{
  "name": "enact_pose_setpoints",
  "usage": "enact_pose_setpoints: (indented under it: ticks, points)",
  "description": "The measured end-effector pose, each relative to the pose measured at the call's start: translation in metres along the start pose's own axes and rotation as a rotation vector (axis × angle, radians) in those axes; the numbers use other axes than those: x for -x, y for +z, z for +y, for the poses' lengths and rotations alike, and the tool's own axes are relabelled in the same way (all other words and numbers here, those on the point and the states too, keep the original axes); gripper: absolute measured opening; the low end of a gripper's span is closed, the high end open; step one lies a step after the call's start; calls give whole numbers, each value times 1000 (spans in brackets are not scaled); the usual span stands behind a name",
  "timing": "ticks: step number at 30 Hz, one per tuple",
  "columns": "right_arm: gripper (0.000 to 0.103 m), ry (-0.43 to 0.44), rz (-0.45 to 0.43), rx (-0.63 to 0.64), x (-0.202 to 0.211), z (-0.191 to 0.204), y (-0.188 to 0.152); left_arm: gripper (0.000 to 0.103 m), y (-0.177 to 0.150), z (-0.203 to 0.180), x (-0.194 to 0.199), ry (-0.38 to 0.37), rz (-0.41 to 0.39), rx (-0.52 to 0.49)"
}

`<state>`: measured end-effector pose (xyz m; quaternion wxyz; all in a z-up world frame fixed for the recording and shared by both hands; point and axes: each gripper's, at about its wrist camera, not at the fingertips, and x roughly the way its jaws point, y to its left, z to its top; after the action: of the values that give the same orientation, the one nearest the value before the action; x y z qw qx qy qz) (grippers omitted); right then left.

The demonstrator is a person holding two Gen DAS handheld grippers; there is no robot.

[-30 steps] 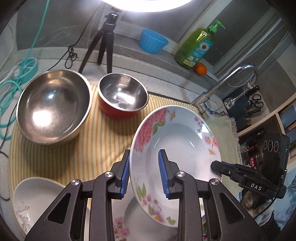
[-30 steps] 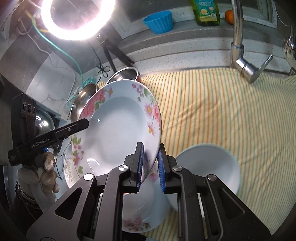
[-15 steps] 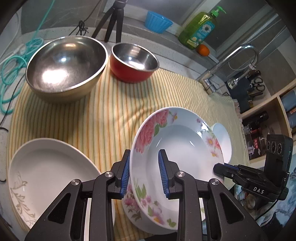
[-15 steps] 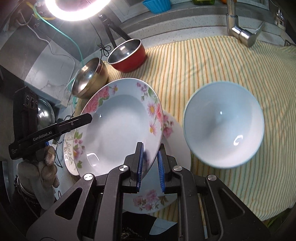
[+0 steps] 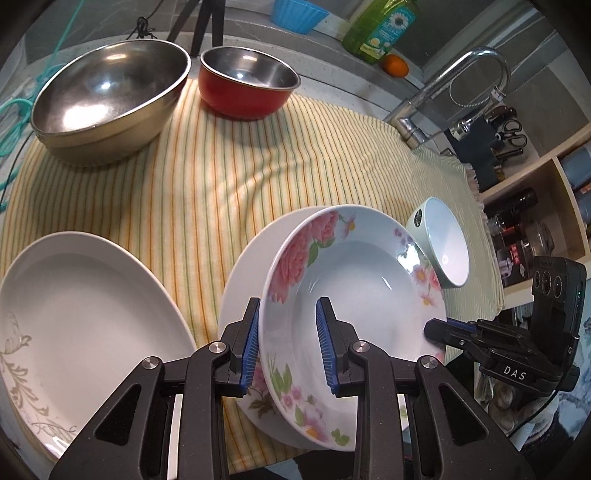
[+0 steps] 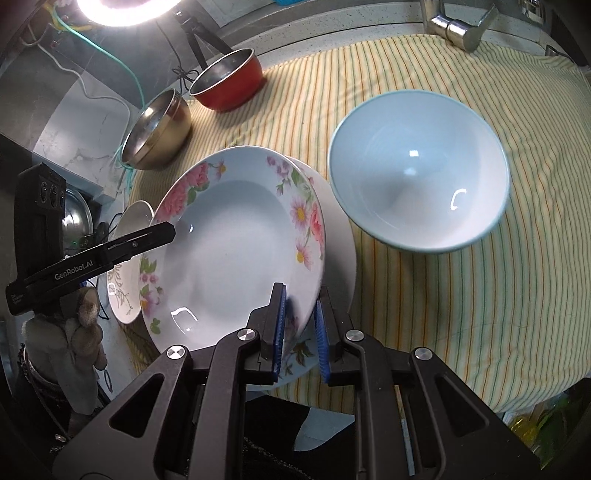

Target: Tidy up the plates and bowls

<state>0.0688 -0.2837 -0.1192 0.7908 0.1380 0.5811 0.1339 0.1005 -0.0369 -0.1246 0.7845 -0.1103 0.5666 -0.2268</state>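
Bright ring-light (image 6: 122,9) glare, fisheye-warped edges

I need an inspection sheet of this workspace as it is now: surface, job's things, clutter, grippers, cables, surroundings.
Surface: striped cloth covers the counter.
Job's things: floral plate held tilted over a second floral plate; white plate; pale bowl; steel bowl; red bowl.
Clutter: nothing seen on the cloth.
Grippers: left gripper and right gripper each clamp the held plate's rim.
Cables: teal cable at the cloth's edge.
Surroundings: faucet, soap bottle, blue cup, ring light.
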Motion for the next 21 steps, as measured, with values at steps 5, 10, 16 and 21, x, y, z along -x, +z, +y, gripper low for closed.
enact_pose_setpoints:
  ticks: [5, 10, 16, 21]
  points:
    - [16, -9, 10, 0, -3, -2, -2, 26, -4, -1, -4, 8, 12, -5]
    - [16, -16, 13, 14, -6, 1, -2, 26, -5, -1, -5, 24, 13, -10]
    - [17, -26, 22, 29, -11, 4, -2, 26, -5, -1, -6, 44, 6, -16]
    - [19, -47, 26, 52, -12, 9, 0, 26, -4, -2, -7, 61, 6, -33]
